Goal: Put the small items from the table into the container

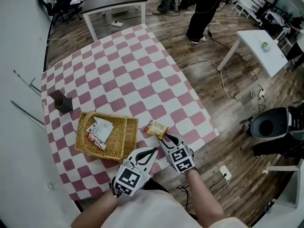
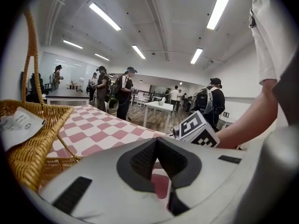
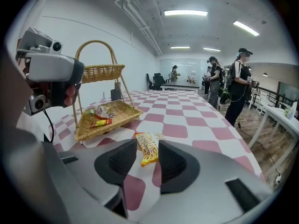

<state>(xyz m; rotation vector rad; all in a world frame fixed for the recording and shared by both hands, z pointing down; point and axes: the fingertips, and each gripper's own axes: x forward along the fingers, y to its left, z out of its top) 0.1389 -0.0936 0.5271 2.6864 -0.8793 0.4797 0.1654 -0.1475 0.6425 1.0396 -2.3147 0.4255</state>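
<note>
The left gripper and right gripper had pale grey shells, black ridged pads and a black-and-white marker cube each; the person wore a white short-sleeved shirt.

On the table we find the wicker basket near the front edge, with packets lying in it. Behind it to the left stands a small box. Just right of the basket lies a snack packet, its near end between the parted jaws of the right gripper. The left gripper sits beside that one, in front of the basket's right corner.
</note>
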